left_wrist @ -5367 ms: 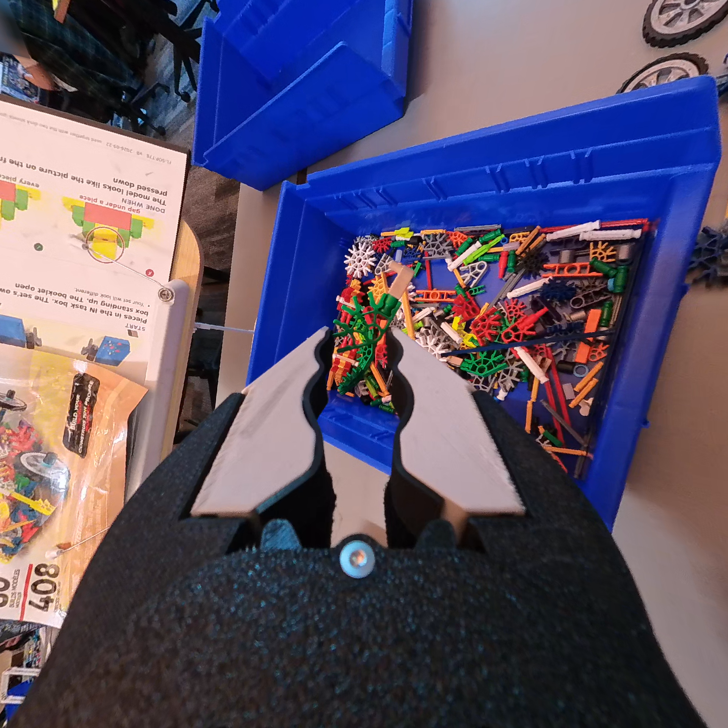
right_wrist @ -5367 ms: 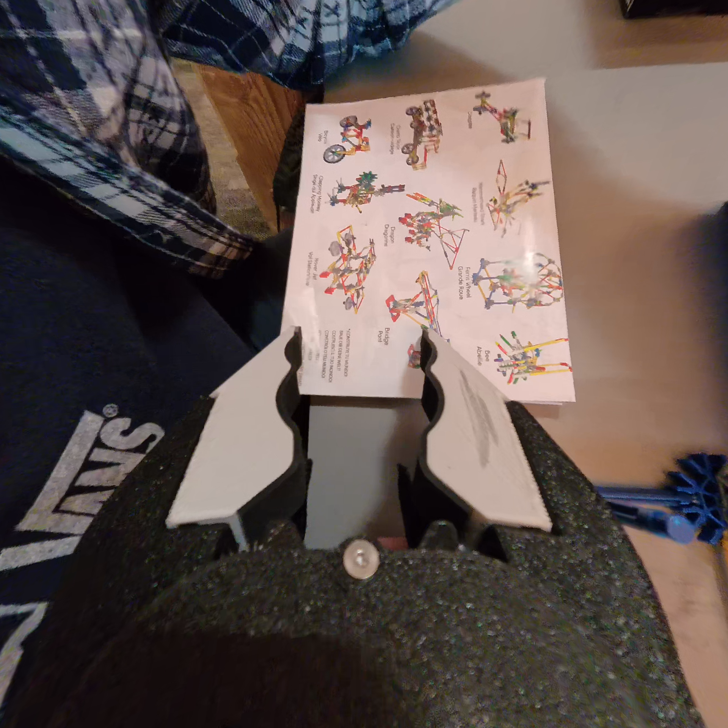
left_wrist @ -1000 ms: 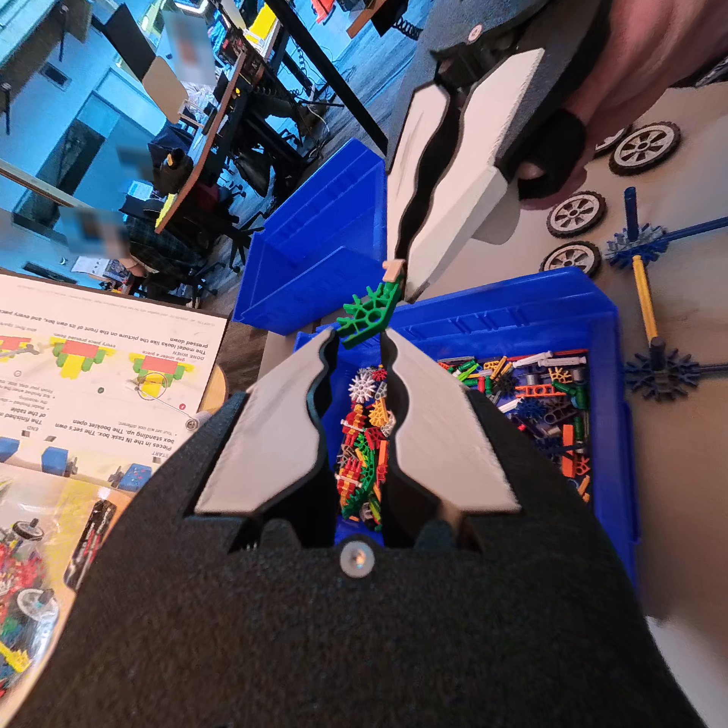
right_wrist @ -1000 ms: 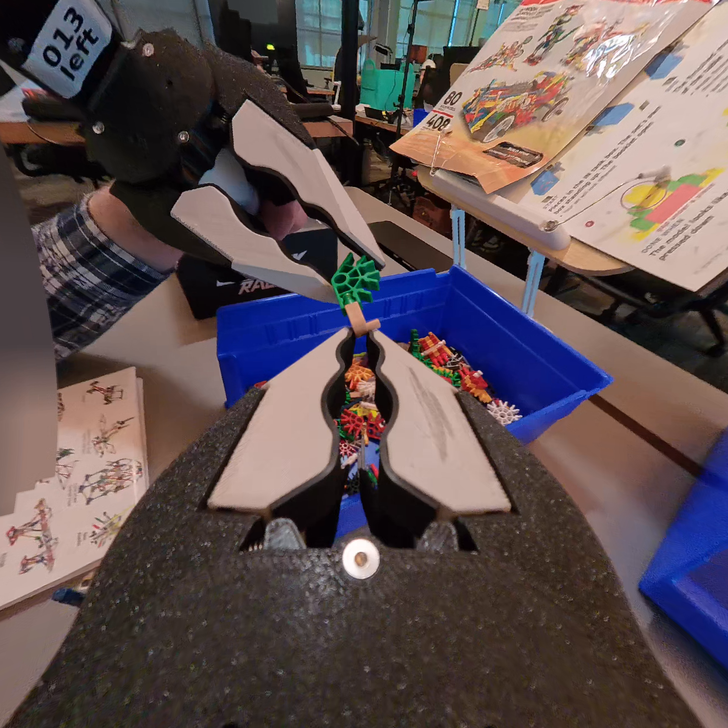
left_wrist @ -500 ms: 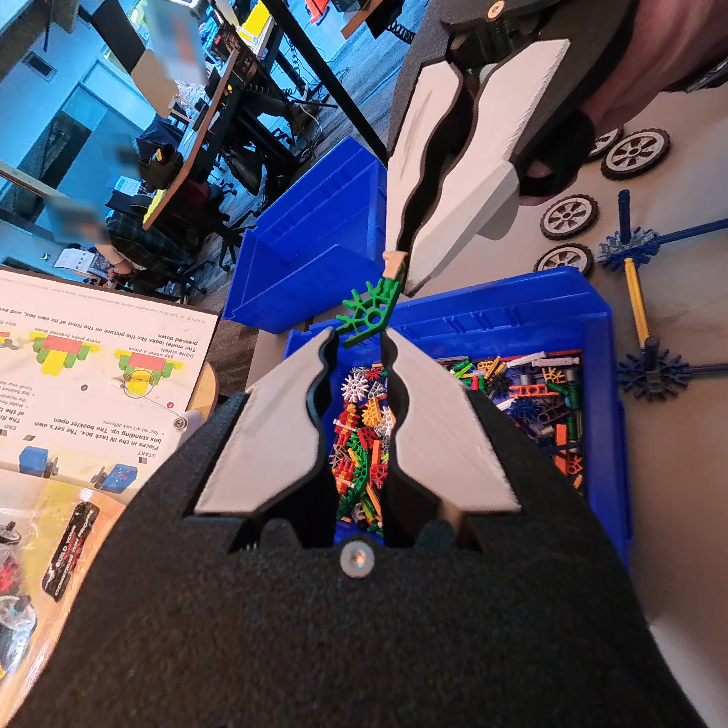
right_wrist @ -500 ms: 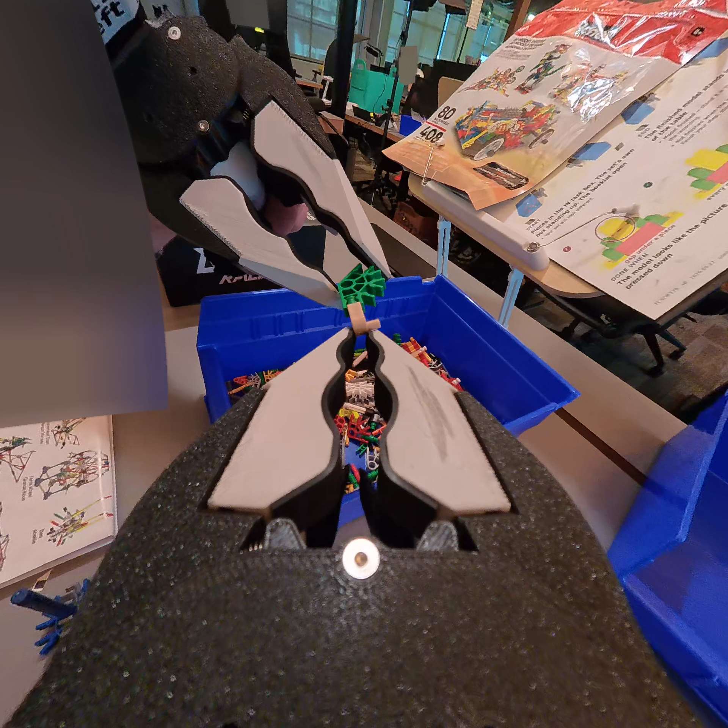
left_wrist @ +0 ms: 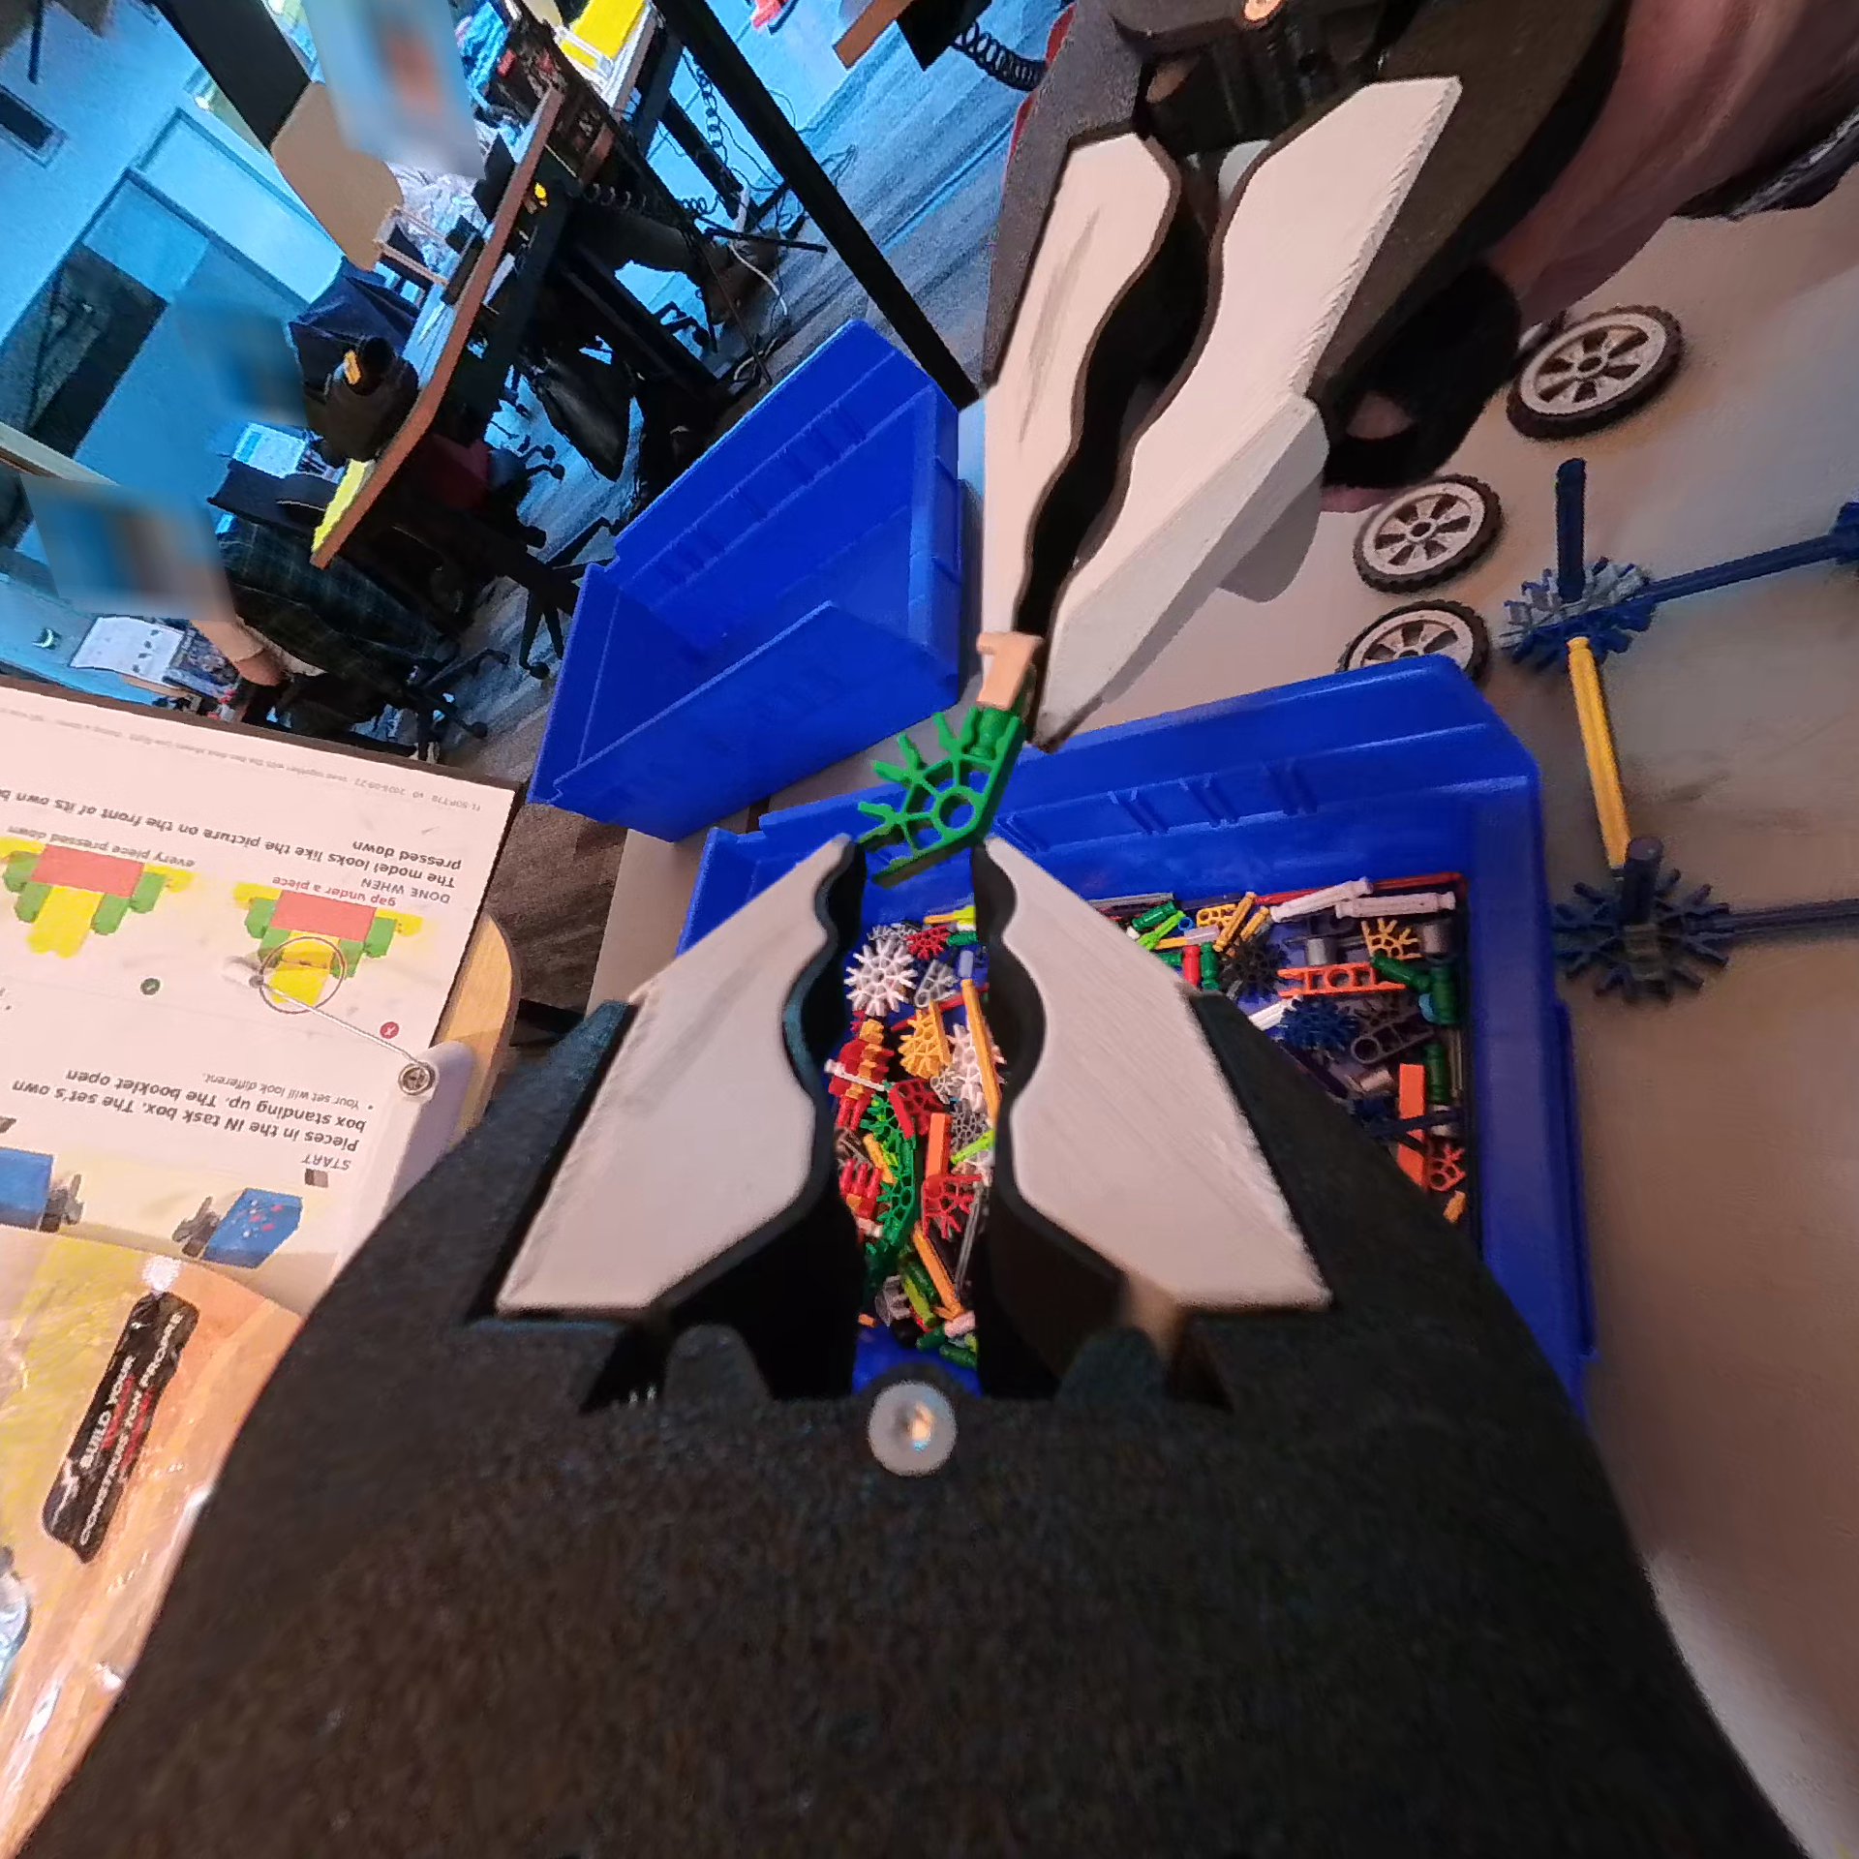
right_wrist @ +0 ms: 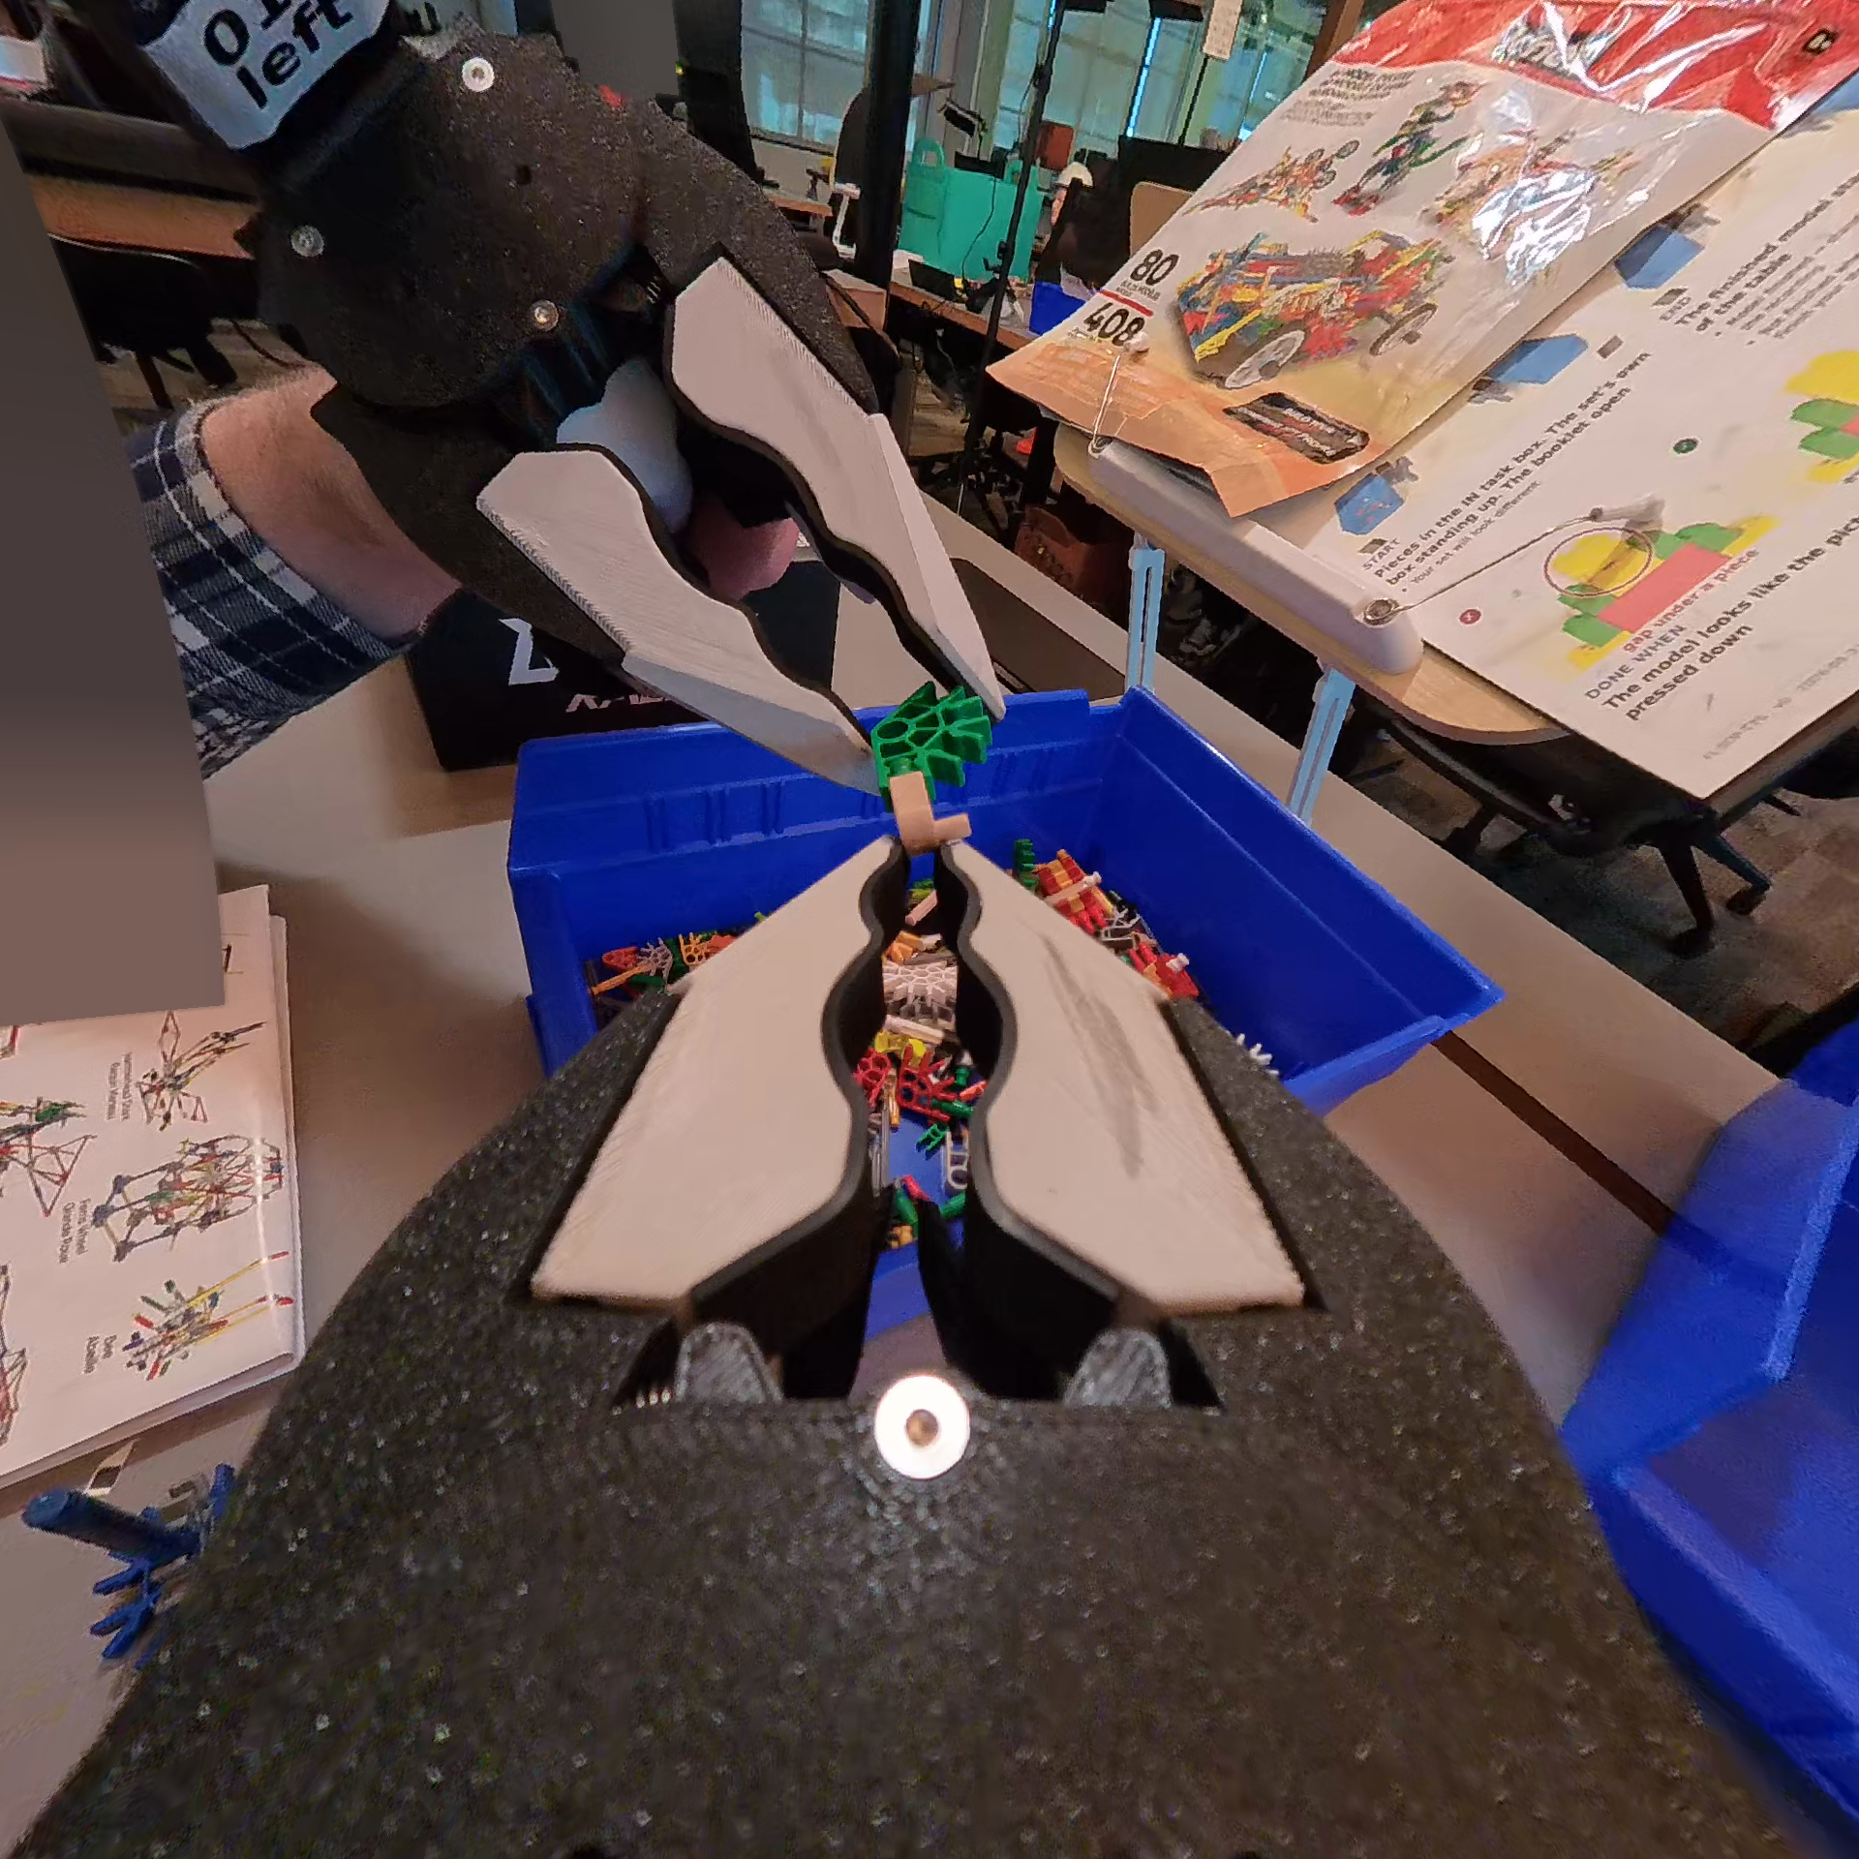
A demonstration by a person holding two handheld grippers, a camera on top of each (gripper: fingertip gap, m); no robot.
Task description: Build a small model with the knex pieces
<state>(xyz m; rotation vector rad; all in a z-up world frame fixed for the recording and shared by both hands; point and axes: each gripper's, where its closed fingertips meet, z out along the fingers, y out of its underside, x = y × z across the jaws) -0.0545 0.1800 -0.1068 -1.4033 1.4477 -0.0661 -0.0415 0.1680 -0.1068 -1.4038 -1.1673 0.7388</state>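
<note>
two grippers, three wheels

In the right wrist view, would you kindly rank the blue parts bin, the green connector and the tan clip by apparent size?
1. blue parts bin
2. green connector
3. tan clip

The last two are joined, so equally distant; the connector looks somewhat bigger.

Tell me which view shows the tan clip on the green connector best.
The right wrist view: the tan clip sits just past the right gripper, its L shape clear, joined to the green connector held by the left gripper. The left wrist view shows the clip smaller, partly behind a finger.
</note>
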